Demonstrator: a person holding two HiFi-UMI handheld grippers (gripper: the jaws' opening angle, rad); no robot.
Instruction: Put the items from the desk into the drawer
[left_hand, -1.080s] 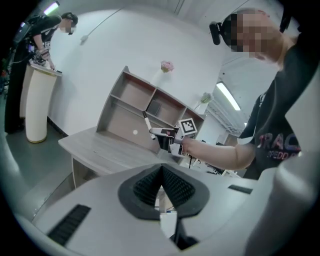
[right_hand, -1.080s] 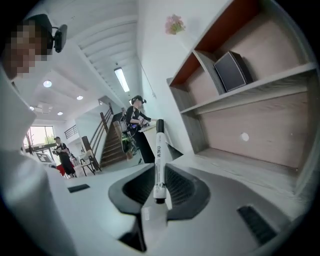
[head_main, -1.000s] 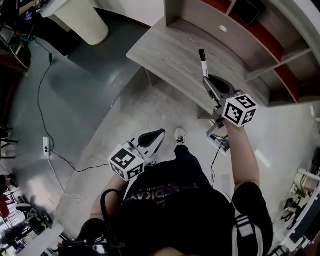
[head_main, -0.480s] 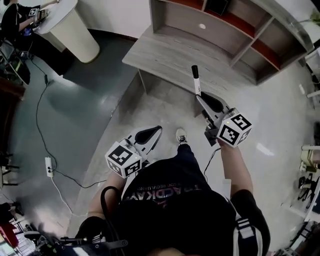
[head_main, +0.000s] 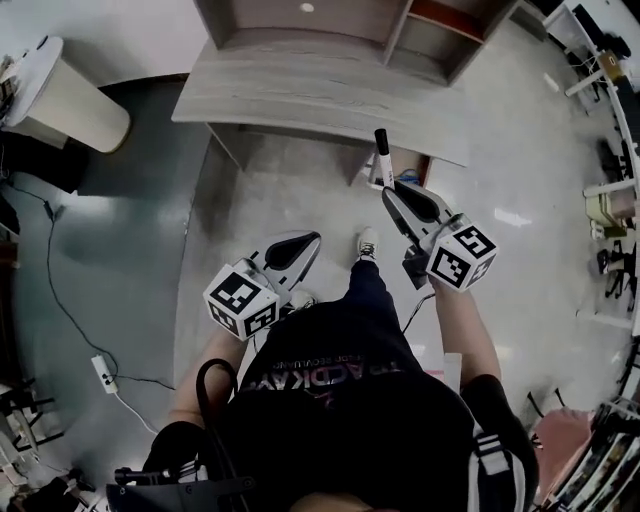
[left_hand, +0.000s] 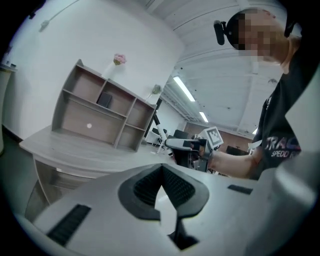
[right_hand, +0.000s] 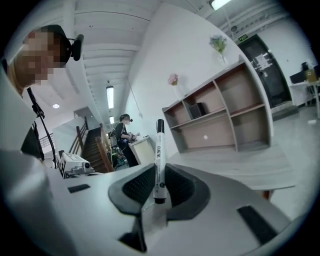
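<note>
The right gripper (head_main: 389, 190) is clamping a white, black-capped marker pen (head_main: 382, 158) by its tail end, presumably for carrying to the drawer, while the left gripper (head_main: 314, 239) is hanging closed, empty.

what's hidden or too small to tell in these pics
- Any drawer under the desk: in the head view the desk top covers it, and in the left gripper view the left gripper body cuts off the desk's underside.
- Print on the marker in the right gripper: right gripper view, too small to read.
- Dark thing in the shelf unit: left gripper view, too small to name.
</note>
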